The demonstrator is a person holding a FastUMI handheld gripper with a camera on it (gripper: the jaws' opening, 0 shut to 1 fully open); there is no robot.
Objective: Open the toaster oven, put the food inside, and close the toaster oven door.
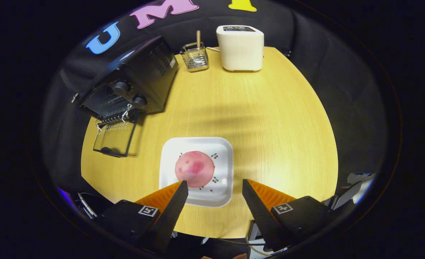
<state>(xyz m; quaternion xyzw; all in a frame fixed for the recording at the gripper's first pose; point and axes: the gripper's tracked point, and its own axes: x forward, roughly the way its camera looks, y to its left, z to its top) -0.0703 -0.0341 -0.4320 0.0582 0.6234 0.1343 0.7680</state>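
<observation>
Just ahead of the spread, empty jaws, the pink food sits on a white plate on the desk; centre both fingers around it before closing (toaster oven, door already down, waits beyond-left)

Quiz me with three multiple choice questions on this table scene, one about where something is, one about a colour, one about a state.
1. Where is the pink food?
A. on the white plate
B. inside the toaster oven
C. in the wire basket

2. What colour is the toaster at the table's far edge?
A. red
B. cream white
C. blue

3. How is the toaster oven door?
A. shut
B. folded down open
C. missing

Answers:
1. A, it sits on the plate just ahead of the open gripper.
2. B, its body is pale.
3. B, the glass door lies flat on the table.
</observation>
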